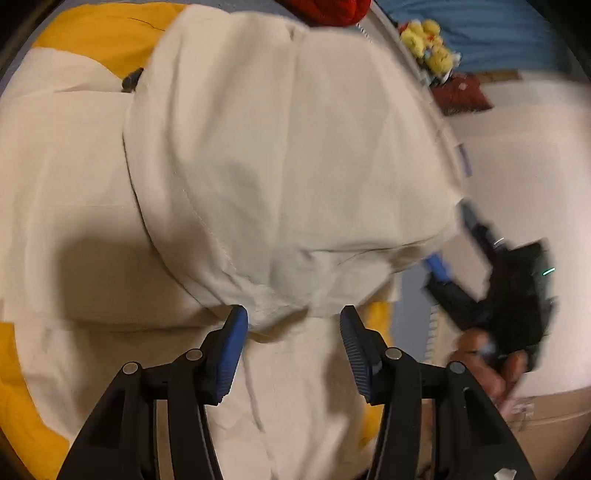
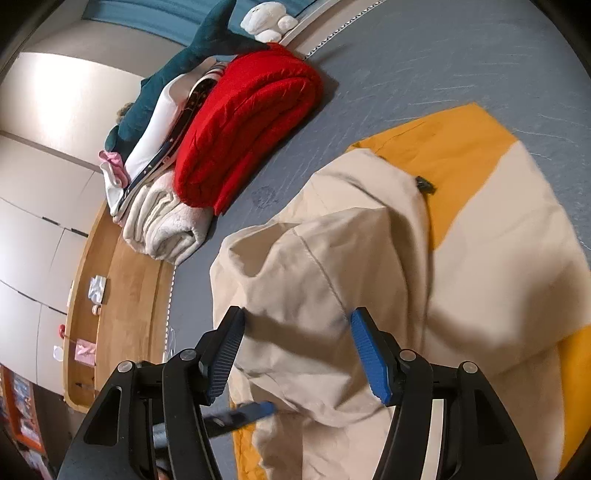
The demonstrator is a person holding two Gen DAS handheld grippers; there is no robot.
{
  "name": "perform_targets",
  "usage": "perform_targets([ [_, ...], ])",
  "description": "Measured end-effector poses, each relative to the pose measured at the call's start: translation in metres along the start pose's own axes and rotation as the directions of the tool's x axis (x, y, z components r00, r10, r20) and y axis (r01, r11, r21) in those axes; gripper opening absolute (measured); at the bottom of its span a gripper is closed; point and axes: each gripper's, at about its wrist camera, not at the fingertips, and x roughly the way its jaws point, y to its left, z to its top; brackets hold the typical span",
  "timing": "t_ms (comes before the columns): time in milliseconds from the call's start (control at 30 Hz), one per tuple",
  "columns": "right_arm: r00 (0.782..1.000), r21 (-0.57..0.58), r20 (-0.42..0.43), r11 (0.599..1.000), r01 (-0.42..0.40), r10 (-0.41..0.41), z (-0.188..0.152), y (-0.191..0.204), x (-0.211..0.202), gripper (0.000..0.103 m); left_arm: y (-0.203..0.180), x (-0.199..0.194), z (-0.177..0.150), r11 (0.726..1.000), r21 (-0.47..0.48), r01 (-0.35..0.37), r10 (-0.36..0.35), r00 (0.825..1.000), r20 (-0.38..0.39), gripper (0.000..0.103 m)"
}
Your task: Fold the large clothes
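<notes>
A large cream and yellow garment [image 1: 258, 147] lies on the grey-blue bed sheet [image 2: 424, 55], with one cream part folded over the rest. My left gripper [image 1: 294, 328] is open just in front of the fold's near edge; the cloth edge sits between the tips, and the pads do not press on it. My right gripper [image 2: 297, 326] is open above the cream fabric [image 2: 332, 266], and nothing is pinched. In the left wrist view the right gripper [image 1: 480, 273] shows blurred at the right, held by a hand [image 1: 491, 373]. A blurred blue finger [image 2: 255, 410] of the left gripper shows low in the right wrist view.
A folded red blanket [image 2: 247, 122], a folded cream towel [image 2: 166, 229], a teal plush shark [image 2: 192, 62] and a white plush [image 2: 266, 18] lie at the bed's far side. The wooden bed frame [image 2: 125, 288] runs along the left. Yellow plush toys [image 1: 428, 44] sit at the far right.
</notes>
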Motion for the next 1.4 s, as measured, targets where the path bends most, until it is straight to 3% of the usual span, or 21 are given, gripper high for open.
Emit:
perform_targets([
  [100,0.998,-0.075,0.001,0.995,0.063,-0.063,-0.001,0.006,0.01,0.055,0.003,0.011,-0.002,0.996,0.035,-0.078,0.078,0.997,0.014,0.045],
  [133,0.997,-0.087,0.008,0.993,0.078,-0.078,-0.002,0.006,0.013,0.044,0.007,0.014,-0.001,0.996,0.028,-0.089,0.088,0.996,0.02,0.039],
  [167,0.997,-0.082,0.006,0.994,0.074,-0.074,-0.003,0.005,0.014,0.016,0.009,0.014,0.001,0.995,0.018,-0.094,0.093,0.995,0.029,0.036],
  [200,0.998,-0.066,0.009,0.996,0.059,-0.059,-0.002,0.003,0.014,0.01,0.012,0.013,0.003,0.996,0.006,-0.089,0.089,0.995,0.048,0.026],
  [333,0.988,-0.089,0.094,0.989,-0.115,0.124,-0.001,0.019,-0.008,0.005,0.003,-0.017,0.013,0.999,0.011,-0.041,0.038,0.976,0.214,0.012],
  [400,0.95,-0.11,0.147,0.959,-0.262,0.276,-0.002,0.029,-0.025,0.005,-0.01,-0.036,0.013,0.999,0.048,-0.026,0.01,0.953,0.304,0.011],
  [467,0.934,-0.125,0.158,0.945,-0.302,0.32,-0.005,0.031,-0.03,0.005,-0.019,-0.046,0.011,0.995,0.076,-0.067,0.036,0.935,0.354,0.011],
  [533,0.962,-0.104,0.117,0.966,-0.235,0.246,-0.008,0.023,-0.018,0.005,-0.019,-0.04,0.009,0.983,0.068,-0.173,0.14,0.929,0.343,0.011],
  [567,0.977,-0.09,0.094,0.979,-0.183,0.191,-0.009,0.018,-0.012,0.005,-0.011,-0.031,0.008,0.967,0.038,-0.252,0.231,0.93,0.287,0.011],
  [600,0.998,-0.079,0.034,0.995,-0.053,0.056,-0.011,0.01,0.001,0.005,0.002,-0.021,0.006,0.946,-0.003,-0.324,0.317,0.926,0.207,0.011],
  [633,0.998,-0.086,-0.019,0.994,0.061,-0.063,-0.015,0.004,0.013,0.005,0.01,-0.015,0.004,0.929,-0.029,-0.368,0.368,0.917,0.155,0.011],
  [667,0.978,-0.097,-0.081,0.978,0.185,-0.193,-0.02,-0.008,0.027,0.005,0.02,-0.011,-0.002,0.904,-0.068,-0.422,0.427,0.9,0.086,0.011],
  [733,0.914,-0.057,-0.195,0.935,0.35,-0.355,-0.034,-0.04,0.046,0.005,0.016,-0.021,-0.009,0.898,-0.062,-0.435,0.439,0.895,0.079,0.01],
  [800,0.903,0.013,-0.238,0.928,0.372,-0.359,-0.038,-0.058,0.051,0.005,-0.003,-0.037,-0.007,0.888,-0.011,-0.46,0.456,0.876,0.155,0.01],
  [900,0.906,0.01,-0.222,0.928,0.372,-0.36,-0.037,-0.056,0.05,0.005,-0.046,-0.065,0.004,0.877,0.069,-0.475,0.423,0.832,0.36,0.012],
  [1000,0.901,-0.019,-0.202,0.922,0.388,-0.383,-0.041,-0.049,0.051,0.005,-0.067,-0.065,0.016,0.888,0.163,-0.431,0.318,0.83,0.459,0.013],
  [1033,0.9,-0.02,-0.199,0.92,0.392,-0.388,-0.044,-0.048,0.052,0.005,-0.068,-0.061,0.016,0.886,0.187,-0.424,0.301,0.834,0.463,0.013],
  [1133,0.892,-0.054,-0.189,0.911,0.409,-0.412,-0.045,-0.039,0.052,0.005,-0.058,-0.033,0.018,0.898,0.241,-0.368,0.253,0.881,0.4,0.02],
  [1167,0.89,-0.063,-0.188,0.91,0.411,-0.415,-0.041,-0.039,0.052,0.006,-0.048,-0.009,0.021,0.877,0.259,-0.405,0.314,0.89,0.33,0.022],
  [1267,0.886,-0.073,-0.187,0.906,0.417,-0.423,-0.04,-0.034,0.055,0.008,-0.025,0.032,0.021,0.791,0.225,-0.569,0.528,0.82,0.22,0.021],
  [1400,0.883,-0.059,-0.134,0.893,0.446,-0.45,-0.037,-0.019,0.041,0.01,-0.028,0.032,0.025,0.809,0.249,-0.533,0.489,0.844,0.219,0.021],
])
